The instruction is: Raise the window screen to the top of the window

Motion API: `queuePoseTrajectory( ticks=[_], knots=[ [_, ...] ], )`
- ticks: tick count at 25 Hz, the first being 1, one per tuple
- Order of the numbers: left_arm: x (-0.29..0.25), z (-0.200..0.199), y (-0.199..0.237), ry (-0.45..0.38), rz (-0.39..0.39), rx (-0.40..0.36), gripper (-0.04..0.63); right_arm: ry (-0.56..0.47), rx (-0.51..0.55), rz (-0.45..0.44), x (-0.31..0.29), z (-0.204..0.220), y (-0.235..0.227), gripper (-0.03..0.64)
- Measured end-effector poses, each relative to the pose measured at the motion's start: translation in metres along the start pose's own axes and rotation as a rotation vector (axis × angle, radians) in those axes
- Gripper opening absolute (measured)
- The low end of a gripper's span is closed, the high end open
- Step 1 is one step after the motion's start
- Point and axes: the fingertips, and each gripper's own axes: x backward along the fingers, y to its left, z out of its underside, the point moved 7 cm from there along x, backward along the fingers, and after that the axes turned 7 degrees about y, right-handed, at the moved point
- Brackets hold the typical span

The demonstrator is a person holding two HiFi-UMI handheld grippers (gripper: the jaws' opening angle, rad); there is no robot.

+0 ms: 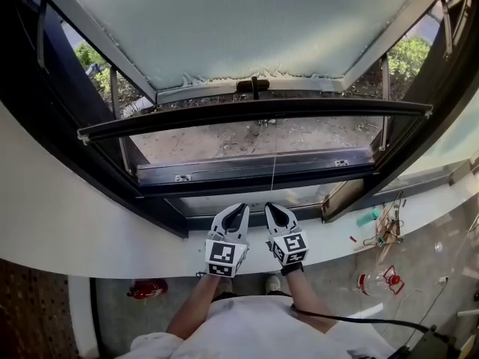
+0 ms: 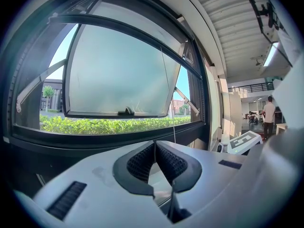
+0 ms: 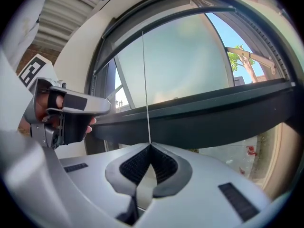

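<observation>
Screen: mesh could not be made out in any view. The dark crossbar (image 1: 254,113) spanning the opening was read as its bottom rail (judgement, not certain). It sat above the lower frame (image 1: 254,172) and well short of the window top, so the raise was judged unfinished.

Cord (image 1: 274,159): thin and pale, running straight up from the grippers, in front of the lower frame, toward the top of the window. It looked taut, probably because it is the line that hauls the screen.

Right gripper (image 1: 271,206): jaws closed fully, the cord pinched at the very tips in the right gripper view. The gripper was near the sill (image 1: 112,238) and pointed roughly level at the window. A tip pinch suits so thin a line, though slip is the likely risk.

Left gripper (image 1: 242,206): just left of the right one and close to it, jaws nearly together with nothing seen between the pads. In the left gripper view the cord ran just right of its tips; contact could not be judged. It was probably parked close to take the next hand-over-hand grip.

Far side: the frosted sash (image 1: 239,28) was swung outward, handle (image 1: 253,86) on its lower edge, with bare ground and shrubs beyond.
</observation>
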Motion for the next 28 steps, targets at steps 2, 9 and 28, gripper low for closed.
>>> queuePoseTrajectory(
  ticks=[2,9,28],
  knots=[
    [0.0,0.001,0.001,-0.001,-0.003,0.005,0.014,-0.031,-0.008,-0.005,0.002,-0.008,0.0,0.0],
    [0.0,0.003,0.003,-0.004,-0.012,0.021,0.014,-0.199,0.055,-0.04,0.011,-0.073,0.011,0.0],
    [0.008,0.004,0.002,-0.011,-0.018,0.044,0.014,-0.396,0.131,-0.067,0.038,-0.158,0.028,0.0]
  ],
)
